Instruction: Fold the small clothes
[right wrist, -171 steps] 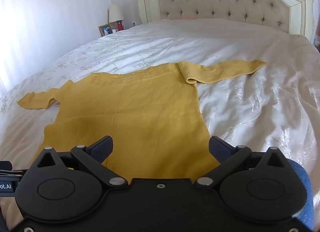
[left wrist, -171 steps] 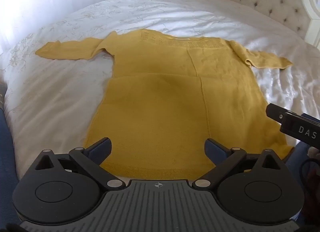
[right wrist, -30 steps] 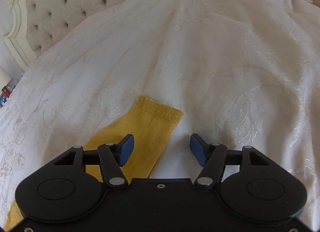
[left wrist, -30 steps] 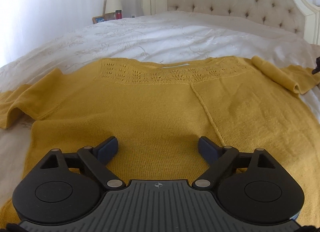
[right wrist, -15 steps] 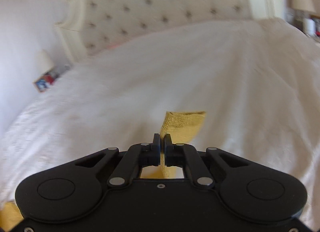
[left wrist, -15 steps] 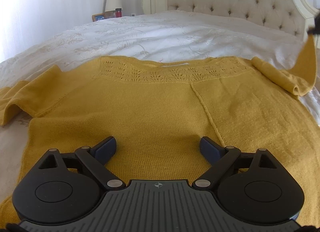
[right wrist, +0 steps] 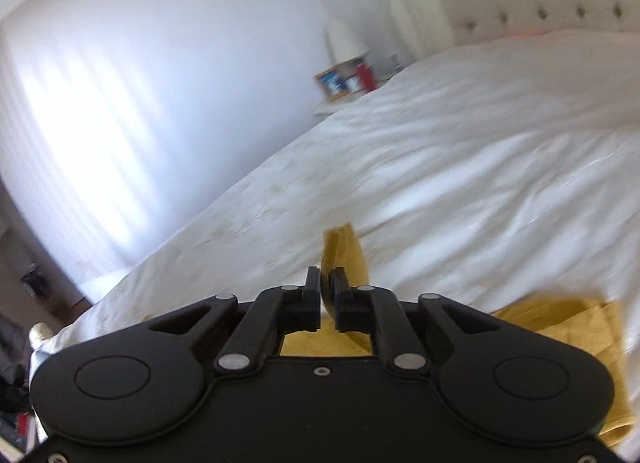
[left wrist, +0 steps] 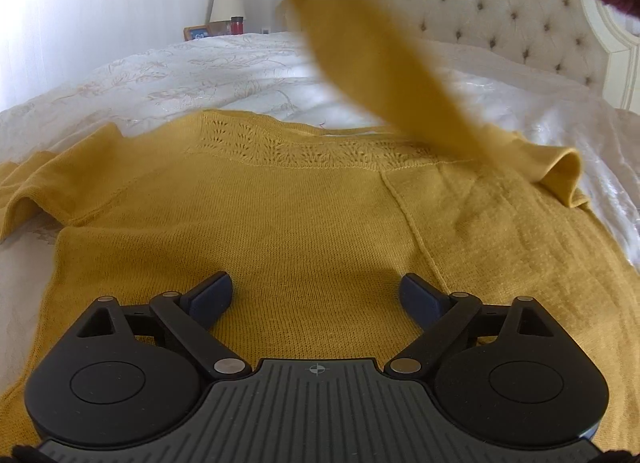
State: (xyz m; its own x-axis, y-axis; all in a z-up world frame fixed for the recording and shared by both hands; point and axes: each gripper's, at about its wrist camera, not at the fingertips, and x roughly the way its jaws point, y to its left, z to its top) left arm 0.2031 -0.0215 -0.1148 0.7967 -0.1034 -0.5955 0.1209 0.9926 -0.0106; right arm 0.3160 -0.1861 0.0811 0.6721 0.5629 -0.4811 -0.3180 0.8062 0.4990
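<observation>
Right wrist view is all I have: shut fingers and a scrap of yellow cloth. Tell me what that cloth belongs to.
Observer: It is the cuff end of the right sleeve of a yellow sweater; the left wrist view shows the sleeve lifted, slanting above the body.
Operator: Report the left gripper.
Observer: The left gripper is open above the sweater's body, gripping nothing.
Operator: Describe the other sleeve.
Observer: The left sleeve lies on the bed, spread outward, unfolded.
Operator: Confirm my grip.
Observer: Your own view settles that: the right gripper is shut on the sleeve's edge.
</observation>
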